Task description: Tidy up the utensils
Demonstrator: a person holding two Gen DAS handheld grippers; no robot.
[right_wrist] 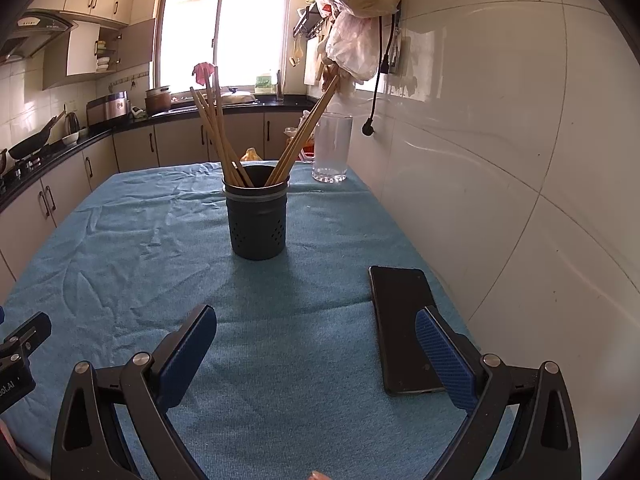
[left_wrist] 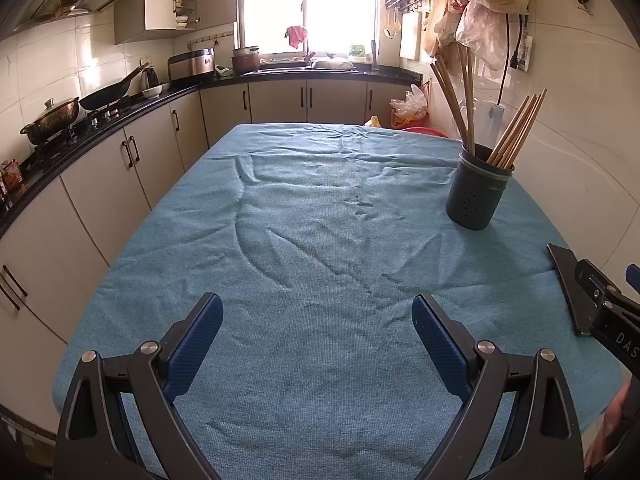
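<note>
both my left gripper [left_wrist: 318,320] and right gripper [right_wrist: 316,332] hang spread and empty; a careless reach could tip the holder [right_wrist: 258,222] of leaning chopsticks [right_wrist: 216,136].

Blue towel cloth [right_wrist: 304,344] spread wrinkled over the desk, black smartphone [right_wrist: 400,320] lying flat near the tiled wall, clear glass jar [right_wrist: 331,148] at the far corner, wok [left_wrist: 106,94] on the stove, bright window [right_wrist: 224,28] behind.
</note>
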